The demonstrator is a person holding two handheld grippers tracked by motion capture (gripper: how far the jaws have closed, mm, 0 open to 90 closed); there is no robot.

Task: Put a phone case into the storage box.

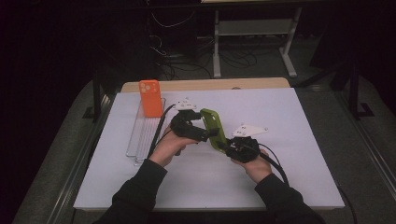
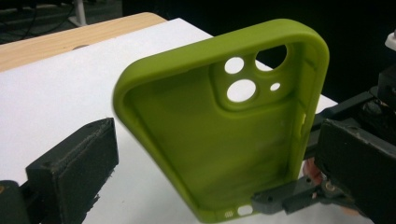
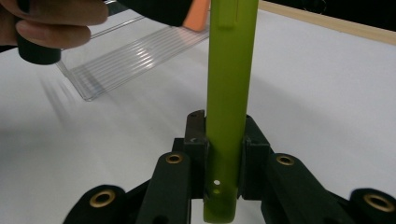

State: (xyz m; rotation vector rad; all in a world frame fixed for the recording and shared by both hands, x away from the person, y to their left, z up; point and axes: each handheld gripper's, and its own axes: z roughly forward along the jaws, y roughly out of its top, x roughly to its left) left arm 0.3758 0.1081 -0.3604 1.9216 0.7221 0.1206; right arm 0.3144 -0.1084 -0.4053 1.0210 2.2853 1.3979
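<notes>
A green phone case [image 1: 212, 125] is held up over the white table, tilted, by its lower end. My right gripper [image 1: 224, 145] is shut on that end; in the right gripper view the case [image 3: 231, 70] rises edge-on between the pressing pads of the gripper [image 3: 224, 135]. My left gripper [image 1: 200, 131] is at the case's left side, near its upper half. In the left gripper view the hollow inside of the case [image 2: 196, 154], with its camera holes, faces me between the wide-apart jaws of the left gripper [image 2: 212, 135]. The left pad [image 2: 74, 168] is clear of the case.
An orange phone case [image 1: 150, 98] stands upright at the far end of a clear ribbed rack [image 1: 140, 140] left of my hands. The white sheet [image 1: 289, 154] covers the table; a wooden strip [image 1: 205, 85] runs along its far edge.
</notes>
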